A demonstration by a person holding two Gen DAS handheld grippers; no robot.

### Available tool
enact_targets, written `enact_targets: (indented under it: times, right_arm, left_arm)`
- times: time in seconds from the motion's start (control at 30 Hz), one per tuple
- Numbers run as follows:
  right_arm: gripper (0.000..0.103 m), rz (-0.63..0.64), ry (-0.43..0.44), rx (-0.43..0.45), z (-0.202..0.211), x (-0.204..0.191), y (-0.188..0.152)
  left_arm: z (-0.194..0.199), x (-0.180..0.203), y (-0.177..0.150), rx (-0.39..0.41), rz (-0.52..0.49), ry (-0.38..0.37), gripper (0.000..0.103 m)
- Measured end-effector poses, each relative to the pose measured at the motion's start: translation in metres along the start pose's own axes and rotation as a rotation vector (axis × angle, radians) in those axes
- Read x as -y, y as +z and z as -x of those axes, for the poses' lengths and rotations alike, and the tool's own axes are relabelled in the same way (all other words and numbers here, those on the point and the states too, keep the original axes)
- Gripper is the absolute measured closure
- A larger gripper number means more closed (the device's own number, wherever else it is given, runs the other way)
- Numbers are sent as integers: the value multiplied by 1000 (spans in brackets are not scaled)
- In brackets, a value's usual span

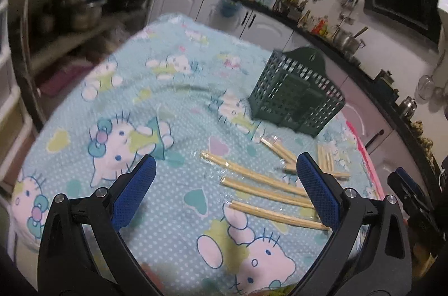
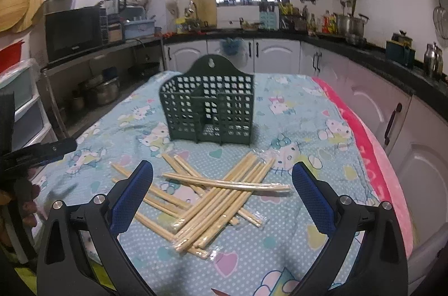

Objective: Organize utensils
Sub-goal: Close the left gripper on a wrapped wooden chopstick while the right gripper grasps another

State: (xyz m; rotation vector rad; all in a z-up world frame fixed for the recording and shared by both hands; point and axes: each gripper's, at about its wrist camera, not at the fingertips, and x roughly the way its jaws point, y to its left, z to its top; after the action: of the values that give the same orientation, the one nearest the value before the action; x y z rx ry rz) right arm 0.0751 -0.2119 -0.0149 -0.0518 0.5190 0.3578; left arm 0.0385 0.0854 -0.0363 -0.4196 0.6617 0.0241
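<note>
Your left tongs [image 1: 224, 178] spread, empty; right tongs [image 2: 222, 181] spread, empty. Chopsticks [image 2: 212, 198] piled just before holder [image 2: 210, 111], on table [image 2: 294, 248].

Left gripper [image 1: 225, 178]: glossy black plastic frame with triangular cut-outs, two silver round-head screws on each side, and blue fingers [image 1: 317, 185] with a fine diamond-grid texture. Right gripper [image 2: 222, 181]: same build, black arms, silver screws, blue textured pads [image 2: 312, 195]. At the left edge, fingertips [image 2: 26, 207] of a hand show.
</note>
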Motion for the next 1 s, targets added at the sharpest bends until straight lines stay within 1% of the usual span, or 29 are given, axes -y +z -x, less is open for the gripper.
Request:
enact_targets:
  times: [0.07,0.13,0.17,0.2,0.23,0.3,0.43,0.5,0.6,0.63,0.73,1.0]
  right_arm:
    - [6,-15,-8,-19,-7,6,0]
    - [6,-35,-20,-43,-15,12,0]
    - [6,-39,-24,-52,-18,14,0]
    - [6,-43,-31,-62,-21,16,0]
    - [6,-48,-39,-75,-25,19,0]
    - [6,-56,-55,-99,-31,24,-1]
    - [6,-101,-73,-137,-40,35,-6]
    - [7,-113,-74,-149,-42,39,-7]
    - [9,-144,-74,-179,-47,45,-11]
    - [12,-154,-72,-190,-49,47,-11]
    - [15,-188,-75,-228,-59,54,-15]
    - [25,-309,-31,-303,-85,73,-24]
  left_arm:
    - [-10,-2,-1,-34,6,-14,10]
    - [-18,-3,-2,-57,4,2,10]
    - [-23,-5,-2,-79,15,5,12]
    - [-27,-6,-2,-96,27,0,18]
    - [-33,-9,-2,-120,45,-7,22]
    - [-41,-12,-1,-149,59,-1,34]
    - [-58,-16,1,-210,109,-24,44]
    - [-64,-14,2,-232,120,-38,52]
    - [-71,-13,1,-266,138,-49,53]
    - [-74,-13,1,-277,143,-51,53]
    - [-83,-14,0,-307,157,-45,54]
    - [-98,-17,6,-306,174,-21,61]
